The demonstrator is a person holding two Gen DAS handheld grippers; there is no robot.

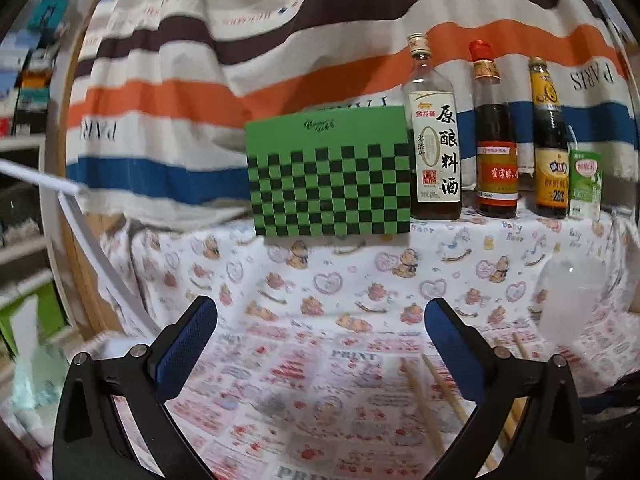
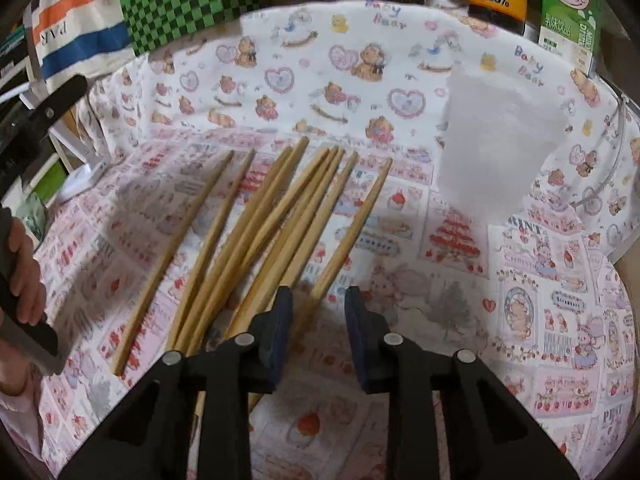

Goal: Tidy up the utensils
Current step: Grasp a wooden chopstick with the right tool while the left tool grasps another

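Right gripper [image 2: 318, 320] stood partly closed over the near ends of the chopsticks [image 2: 256, 228], one stick between its jaws; grip unclear. Left gripper [image 1: 320, 344] was open, empty. Chopsticks fanned mid-surface [image 2: 520, 320]; frosted cup [image 2: 496, 140] toward the back right corner.

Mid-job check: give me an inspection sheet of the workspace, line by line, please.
Surface: printed cloth covers the table.
Job's things: wooden chopsticks lie fanned on the cloth; a translucent cup stands upright to their right.
Clutter: green checkered box, three sauce bottles and a green carton along the back.
Grippers: left gripper open, empty; right gripper narrowed around chopstick ends, pads not visibly pressing.
Cables: white cord at the left edge.
Surroundings: striped fabric behind; shelves at far left.
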